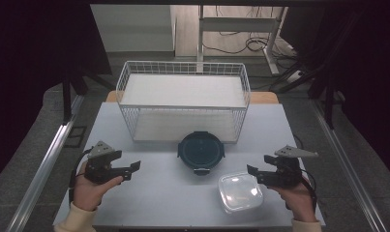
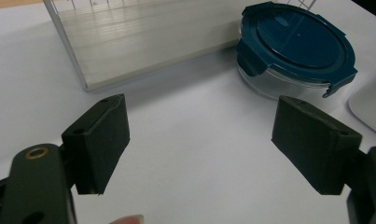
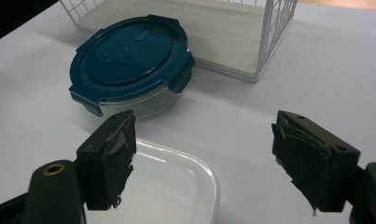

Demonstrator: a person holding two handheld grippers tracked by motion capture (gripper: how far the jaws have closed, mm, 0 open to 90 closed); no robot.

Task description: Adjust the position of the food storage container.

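High view: I see the round container (image 1: 201,152) with its blue lid shut, just in front of the wire basket (image 1: 183,72); the contents cannot be told. The square clear container (image 1: 240,192) sits near the table's (image 1: 158,193) front edge, beside my right gripper (image 1: 251,169). My left gripper (image 1: 134,166) hovers well apart from both.

Left gripper view: jaws spread wide, nothing between them.

Right gripper view: jaws spread wide above the clear container (image 3: 176,186), empty-handed.
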